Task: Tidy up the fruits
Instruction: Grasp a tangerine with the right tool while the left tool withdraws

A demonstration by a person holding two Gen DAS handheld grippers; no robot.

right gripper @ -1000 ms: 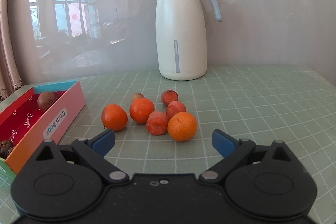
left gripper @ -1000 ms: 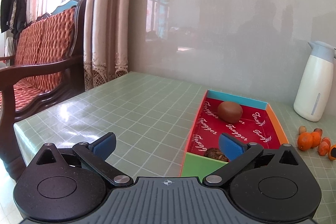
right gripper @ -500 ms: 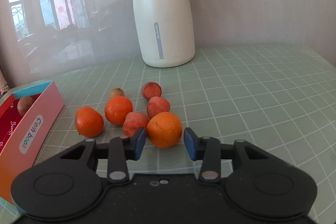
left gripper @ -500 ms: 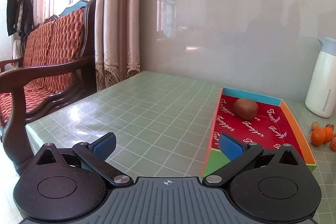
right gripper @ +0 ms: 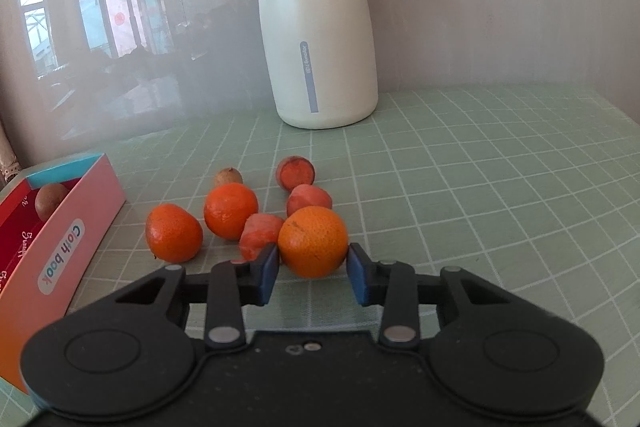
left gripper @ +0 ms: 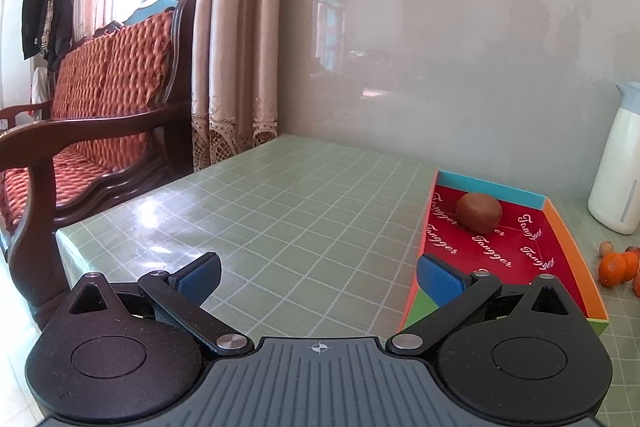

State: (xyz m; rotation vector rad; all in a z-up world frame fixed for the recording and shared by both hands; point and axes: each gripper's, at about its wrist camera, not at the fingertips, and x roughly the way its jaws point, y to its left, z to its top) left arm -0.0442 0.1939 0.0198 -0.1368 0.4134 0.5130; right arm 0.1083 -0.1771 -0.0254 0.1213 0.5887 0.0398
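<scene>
Three oranges and a few smaller reddish fruits sit in a cluster on the green tablecloth point(right gripper: 480, 187), in front of the white jug point(right gripper: 318, 39). I have the right tongs point(right gripper: 312, 269) around the nearest orange point(right gripper: 313, 241), which lies straight ahead between the fingers and looks roughly round, with no long axis to line up on. The jaws are closing, and both pads look to be just touching its sides. The box point(right gripper: 60, 239) lies to the left of the cluster with a brown fruit point(right gripper: 51, 197) already inside, so I judge the coming move is a lift and carry leftward. The right hand is clearly the nearer one. The left tongs point(left gripper: 318, 277) hang wide and empty beside the box. Against the frame a second ago, the right jaws were spread wide and the orange sat farther ahead of them.
</scene>
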